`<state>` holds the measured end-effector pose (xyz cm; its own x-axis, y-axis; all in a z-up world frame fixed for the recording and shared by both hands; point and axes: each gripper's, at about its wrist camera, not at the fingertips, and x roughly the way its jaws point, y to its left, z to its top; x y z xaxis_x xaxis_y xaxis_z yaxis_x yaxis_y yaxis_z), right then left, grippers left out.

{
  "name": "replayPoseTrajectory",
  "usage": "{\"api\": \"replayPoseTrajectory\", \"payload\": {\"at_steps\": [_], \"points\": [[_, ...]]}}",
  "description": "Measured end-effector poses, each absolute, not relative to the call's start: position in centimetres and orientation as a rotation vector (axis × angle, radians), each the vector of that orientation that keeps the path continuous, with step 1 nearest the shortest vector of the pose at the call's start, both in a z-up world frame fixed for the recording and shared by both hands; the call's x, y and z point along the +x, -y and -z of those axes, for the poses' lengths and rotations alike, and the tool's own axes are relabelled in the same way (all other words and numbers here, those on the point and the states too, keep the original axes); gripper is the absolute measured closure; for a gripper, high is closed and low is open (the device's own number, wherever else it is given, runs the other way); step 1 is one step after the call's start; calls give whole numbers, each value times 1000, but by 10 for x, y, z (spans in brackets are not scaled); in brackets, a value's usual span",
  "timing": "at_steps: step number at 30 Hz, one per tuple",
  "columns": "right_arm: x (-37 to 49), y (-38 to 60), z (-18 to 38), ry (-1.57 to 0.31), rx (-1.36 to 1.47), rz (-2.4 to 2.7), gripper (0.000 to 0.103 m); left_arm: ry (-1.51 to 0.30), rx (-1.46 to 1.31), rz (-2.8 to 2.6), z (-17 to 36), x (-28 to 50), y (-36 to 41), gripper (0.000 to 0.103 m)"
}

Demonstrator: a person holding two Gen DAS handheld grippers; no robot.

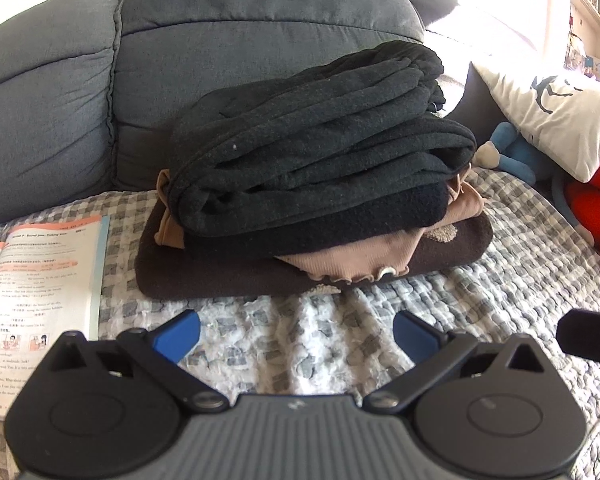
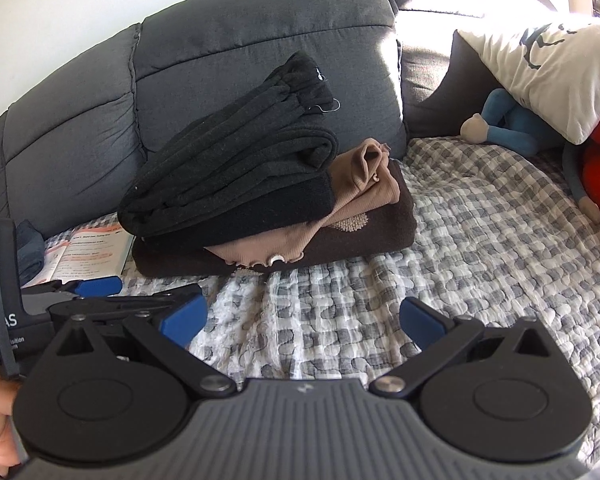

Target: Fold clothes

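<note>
- The folded clothes (image 1: pixel 312 184) are seen stacked on the checked quilt (image 1: pixel 460 300) of the sofa, against the grey back cushion (image 1: pixel 260 40): a dark brown piece at the bottom, a tan one above it, a black fleece (image 1: pixel 320 152) on top.
- The left tongs (image 1: pixel 296 334) are held apart and empty, just in front of the stack; the right tongs (image 2: pixel 304 322) are likewise apart and empty, with the quilt beneath.
- The black fleece is seen bulging and overhanging to the left, so the pile could be tipped if its top were nudged or pulled from one side.
- The tan piece (image 2: pixel 364 184) is left protruding and loosely rolled at the right; its fold could be undone if it were caught by a finger.
- The open book (image 1: pixel 32 288) lies just beside the stack, and its pages could be snagged or creased by a low sweep.
- The two tongs are close together, so a collision is judged possible.
</note>
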<state>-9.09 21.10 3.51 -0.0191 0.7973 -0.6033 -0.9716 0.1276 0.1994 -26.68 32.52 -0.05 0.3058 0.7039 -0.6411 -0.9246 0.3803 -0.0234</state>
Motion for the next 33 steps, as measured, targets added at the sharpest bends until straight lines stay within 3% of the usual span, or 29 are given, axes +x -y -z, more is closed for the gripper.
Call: {"api": "replayPoseTrajectory", "payload": {"at_steps": [33], "points": [[-94, -210, -29, -697, -365, -1431, 0, -603, -473, -1100, 1, -269, -325, 0]]}}
